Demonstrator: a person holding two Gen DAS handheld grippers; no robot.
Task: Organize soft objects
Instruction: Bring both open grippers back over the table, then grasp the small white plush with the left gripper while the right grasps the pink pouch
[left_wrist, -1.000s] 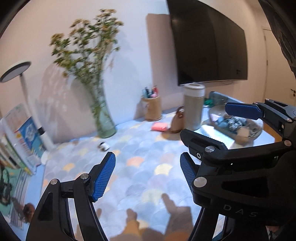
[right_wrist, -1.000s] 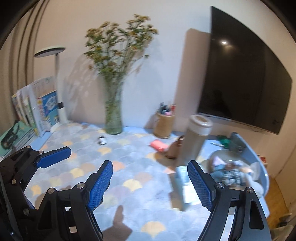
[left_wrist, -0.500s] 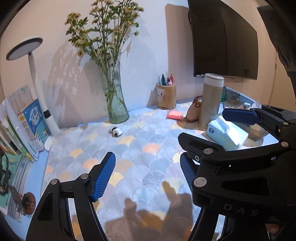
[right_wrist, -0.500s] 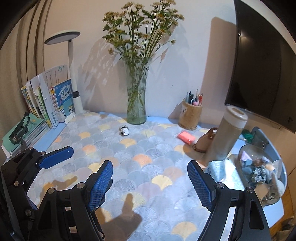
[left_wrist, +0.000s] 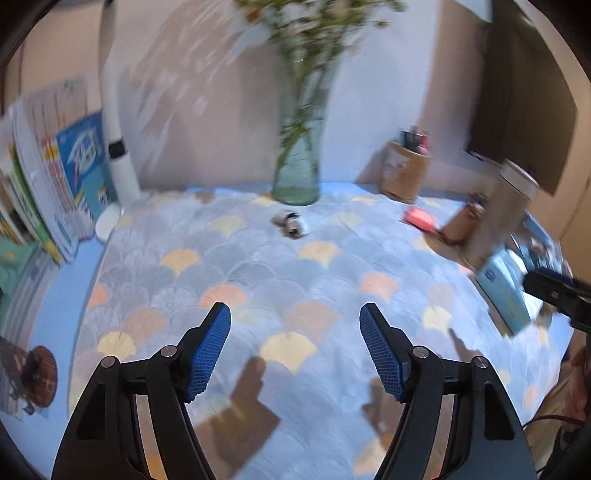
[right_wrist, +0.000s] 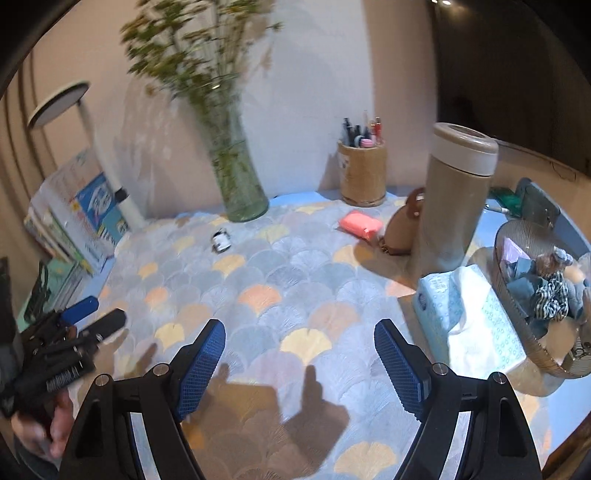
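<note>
A small black-and-white soft item (left_wrist: 291, 224) (right_wrist: 221, 240) lies on the scale-patterned mat in front of the vase. Further right a pink soft pad (left_wrist: 419, 218) (right_wrist: 360, 223) rests beside a small brown pouch (right_wrist: 400, 230). A wicker basket (right_wrist: 546, 354) at the right edge holds several fabric pieces. My left gripper (left_wrist: 295, 314) hovers open over bare mat, well short of the black-and-white item. My right gripper (right_wrist: 300, 328) is open too, with nothing between its fingers and the tissue pack (right_wrist: 469, 317) just to its right.
A glass vase (left_wrist: 297, 177) of flowers stands at the back, with a pen holder (right_wrist: 362, 177) and a tall tan flask (right_wrist: 458, 192) to the right. A white lamp (left_wrist: 118, 147) and upright books (left_wrist: 55, 177) line the left side.
Both views have tilted down toward the mat and moved closer to it. The left gripper has drawn away from the right one, which now shows only at its view's right edge. Jaws unchanged.
</note>
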